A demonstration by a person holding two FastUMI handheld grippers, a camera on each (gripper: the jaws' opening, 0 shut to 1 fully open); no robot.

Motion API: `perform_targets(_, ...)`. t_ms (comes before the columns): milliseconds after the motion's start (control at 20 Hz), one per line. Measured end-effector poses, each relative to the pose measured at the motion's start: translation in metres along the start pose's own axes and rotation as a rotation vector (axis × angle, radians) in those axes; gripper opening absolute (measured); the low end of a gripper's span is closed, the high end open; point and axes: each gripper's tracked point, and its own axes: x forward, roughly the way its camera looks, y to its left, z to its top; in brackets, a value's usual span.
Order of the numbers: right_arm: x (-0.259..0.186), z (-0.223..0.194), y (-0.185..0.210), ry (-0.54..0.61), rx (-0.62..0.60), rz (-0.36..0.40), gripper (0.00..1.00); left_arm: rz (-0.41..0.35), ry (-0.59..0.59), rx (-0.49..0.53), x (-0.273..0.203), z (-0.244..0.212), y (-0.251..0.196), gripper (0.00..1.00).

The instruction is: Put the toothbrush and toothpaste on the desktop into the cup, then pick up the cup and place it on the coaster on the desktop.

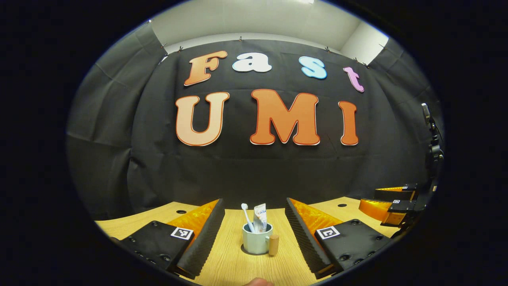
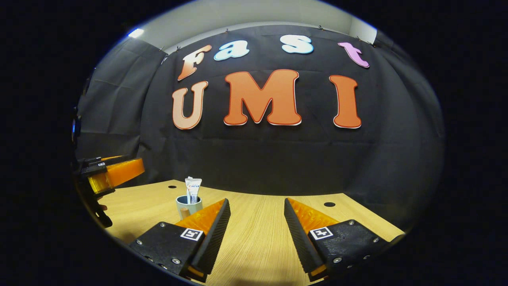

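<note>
The left gripper [image 1: 254, 230] sits nearest, its fingers spread wide apart and holding nothing; the cup [image 1: 256, 238] stands upright on the wooden desktop [image 1: 230, 262] between and just beyond them, untouched. The right gripper [image 2: 256, 234], also spread and empty, hovers well to the cup's right; inside the cup stand the toothpaste [image 1: 260, 217], then the toothbrush [image 1: 247, 216], leaning slightly left.

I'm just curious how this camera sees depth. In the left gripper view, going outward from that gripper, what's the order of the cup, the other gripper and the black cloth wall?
1. The cup, straight ahead between the left gripper's open fingers, toothbrush and toothpaste standing inside.
2. The right gripper, off at the right edge.
3. The black cloth wall, behind the table's far edge.
</note>
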Motion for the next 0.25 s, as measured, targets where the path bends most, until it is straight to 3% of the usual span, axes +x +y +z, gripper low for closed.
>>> perform_targets(250,-0.0007,0.0051,-0.0004,-0.013,0.005,0.004,0.82,0.003,0.000,-0.004,0.0005,-0.0016,-0.0004,0.97)
